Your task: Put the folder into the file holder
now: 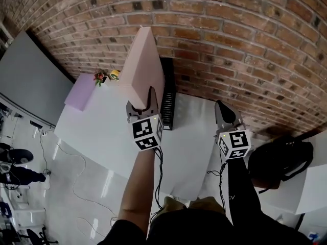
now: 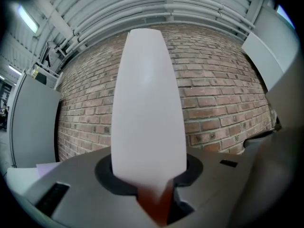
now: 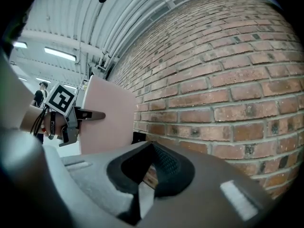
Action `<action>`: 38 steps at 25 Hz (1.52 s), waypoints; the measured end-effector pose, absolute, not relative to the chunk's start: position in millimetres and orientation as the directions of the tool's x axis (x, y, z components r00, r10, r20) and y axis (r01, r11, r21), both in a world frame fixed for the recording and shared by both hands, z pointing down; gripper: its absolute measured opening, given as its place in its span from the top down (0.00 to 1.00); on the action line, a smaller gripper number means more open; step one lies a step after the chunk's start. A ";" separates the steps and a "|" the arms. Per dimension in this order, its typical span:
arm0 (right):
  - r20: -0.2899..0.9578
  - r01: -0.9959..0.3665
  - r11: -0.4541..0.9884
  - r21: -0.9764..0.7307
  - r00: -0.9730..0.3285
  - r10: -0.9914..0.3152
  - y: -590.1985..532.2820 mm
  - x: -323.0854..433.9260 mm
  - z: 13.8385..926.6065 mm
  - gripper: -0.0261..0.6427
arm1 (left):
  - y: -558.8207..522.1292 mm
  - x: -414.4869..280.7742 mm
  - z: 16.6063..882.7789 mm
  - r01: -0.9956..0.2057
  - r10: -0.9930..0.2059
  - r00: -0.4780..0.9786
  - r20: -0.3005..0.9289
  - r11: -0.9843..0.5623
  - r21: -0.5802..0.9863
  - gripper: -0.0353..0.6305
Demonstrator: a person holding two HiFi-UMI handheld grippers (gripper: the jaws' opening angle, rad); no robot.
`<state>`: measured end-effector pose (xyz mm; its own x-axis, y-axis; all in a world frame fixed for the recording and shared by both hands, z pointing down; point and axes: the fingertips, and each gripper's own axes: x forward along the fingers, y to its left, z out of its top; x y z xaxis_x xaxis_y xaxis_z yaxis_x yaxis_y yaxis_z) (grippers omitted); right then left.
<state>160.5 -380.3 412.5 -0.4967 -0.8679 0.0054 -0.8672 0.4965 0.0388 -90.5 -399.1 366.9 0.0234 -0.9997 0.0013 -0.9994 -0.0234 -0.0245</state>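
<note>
A pale pink folder [image 1: 144, 65] stands upright on its edge above the white table [image 1: 102, 131], and my left gripper [image 1: 149, 100] is shut on its near lower corner. The left gripper view shows the folder edge-on [image 2: 148, 108], rising from between the jaws. A black file holder [image 1: 167, 98] stands just right of the folder against the brick wall. My right gripper [image 1: 223, 111] hangs further right over the table, shut and with nothing in it. From the right gripper view the folder [image 3: 105, 113] and the left gripper [image 3: 90, 114] show at the left.
A lavender box [image 1: 79, 92] lies at the table's far left corner with a small flower [image 1: 99, 77] and a tape roll [image 1: 114, 74] beside it. A black bag [image 1: 278, 162] sits right of the table. The brick wall [image 1: 230, 40] closes the far side.
</note>
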 end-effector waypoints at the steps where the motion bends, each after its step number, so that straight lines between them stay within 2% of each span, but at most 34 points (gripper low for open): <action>1: 0.008 -0.865 0.501 0.040 -0.501 -0.866 -383.7 160.8 414.3 0.96 | -402.3 -91.4 369.5 -1.000 -1.000 0.016 0.003 -0.016 -0.016 0.73; 8: 0.026 -0.850 0.526 0.040 -0.525 -0.851 -401.2 161.7 426.7 0.96 | -423.3 -94.3 386.3 -0.999 -1.000 -0.014 0.008 0.014 0.028 0.73; 27: 0.049 -0.852 0.522 0.032 -0.521 -0.852 -424.0 170.1 440.0 0.96 | -458.3 -91.6 406.4 -1.000 -1.000 -0.024 0.015 0.024 0.019 0.72; 38: 0.069 -0.857 0.514 0.030 -0.512 -0.856 -426.4 172.4 449.7 0.96 | -458.7 -95.0 435.1 -0.999 -0.999 0.039 0.031 -0.038 0.022 0.72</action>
<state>172.4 -426.4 449.7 -0.5116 -0.8564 0.0691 -0.8571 0.5144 0.0296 -95.0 -458.7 435.1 0.0385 -0.9988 0.0308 -0.9990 -0.0379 0.0222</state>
